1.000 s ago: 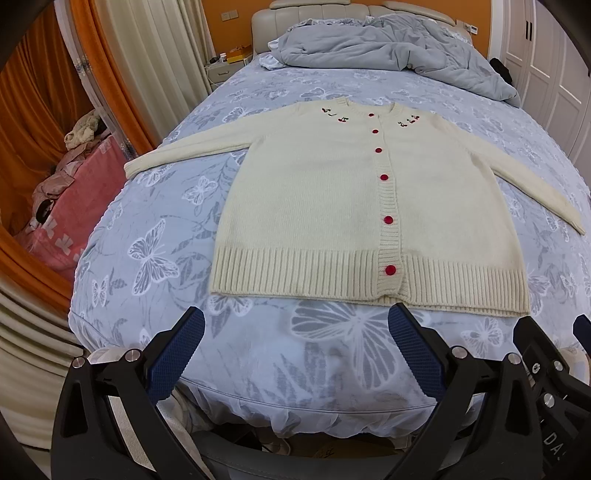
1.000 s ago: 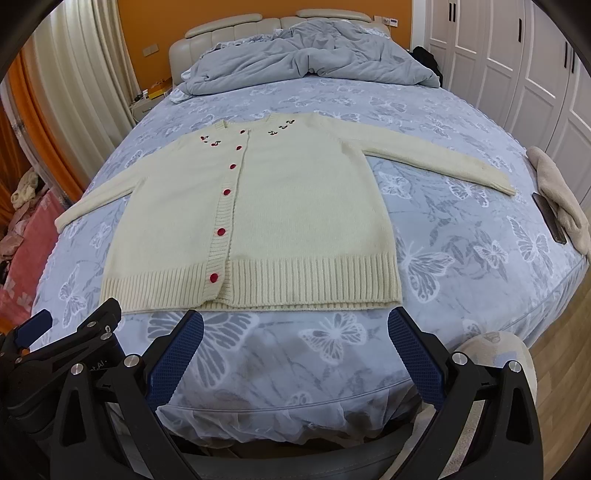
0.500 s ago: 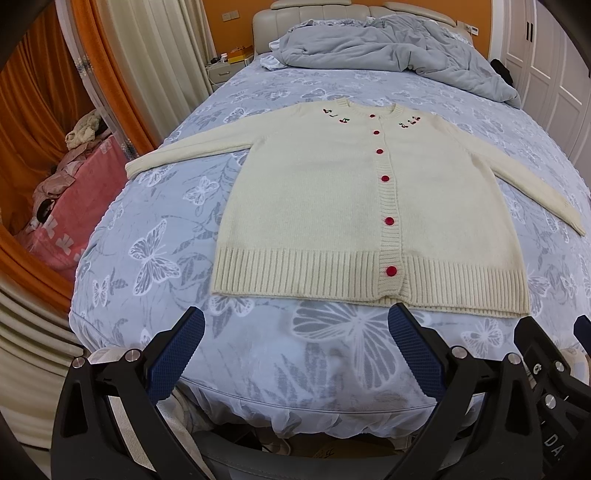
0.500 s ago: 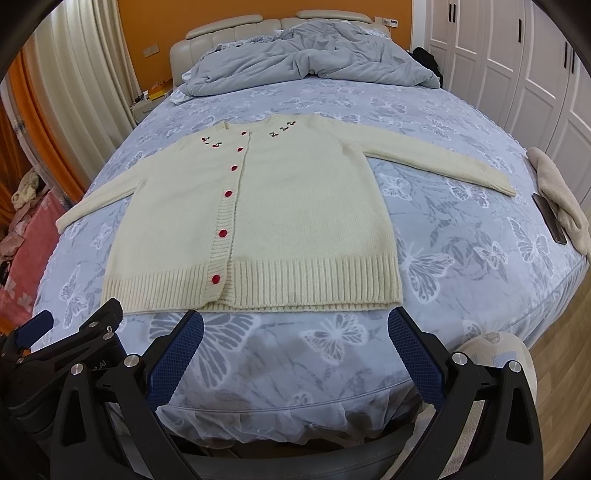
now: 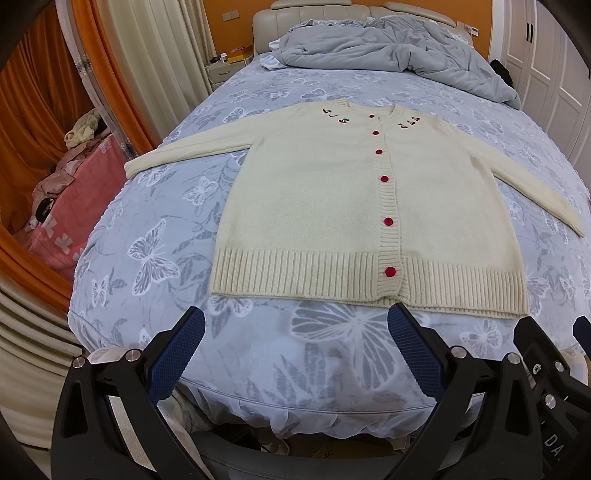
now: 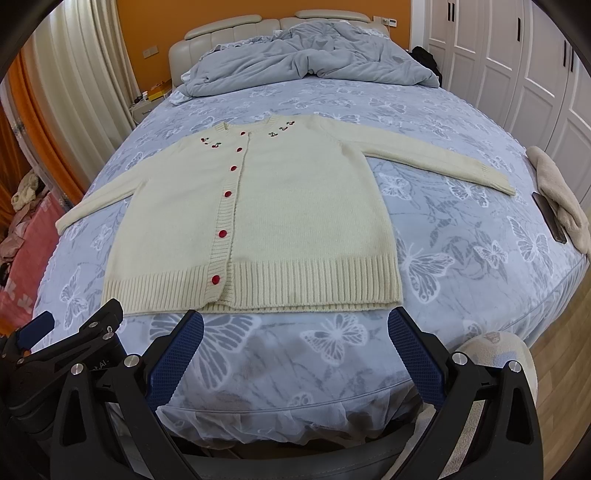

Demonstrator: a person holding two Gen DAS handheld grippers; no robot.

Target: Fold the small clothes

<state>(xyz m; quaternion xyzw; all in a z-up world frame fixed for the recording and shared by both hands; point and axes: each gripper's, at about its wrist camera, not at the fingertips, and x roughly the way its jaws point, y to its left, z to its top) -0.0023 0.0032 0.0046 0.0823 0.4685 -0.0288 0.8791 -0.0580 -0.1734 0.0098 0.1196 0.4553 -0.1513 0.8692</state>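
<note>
Almost nothing has changed over the last second: your left gripper (image 5: 295,347) and right gripper (image 6: 295,347) hold short of the bed (image 5: 332,350), jaws wide open and empty, so folding hasn't begun. The cream cardigan (image 5: 332,199) lies flat, buttoned, sleeves spread (its right cuff runs to the left view's edge).

The bed (image 6: 461,306) wears a blue-grey sheet printed with white butterflies. A rumpled grey duvet (image 6: 314,62) is heaped at twelve o'clock against the padded headboard (image 6: 229,29). At three o'clock, a beige towel (image 6: 557,192) lies beside a dark phone (image 6: 550,218). At nine o'clock, pink bedding (image 5: 74,206) sits beside orange curtains (image 5: 26,110).
</note>
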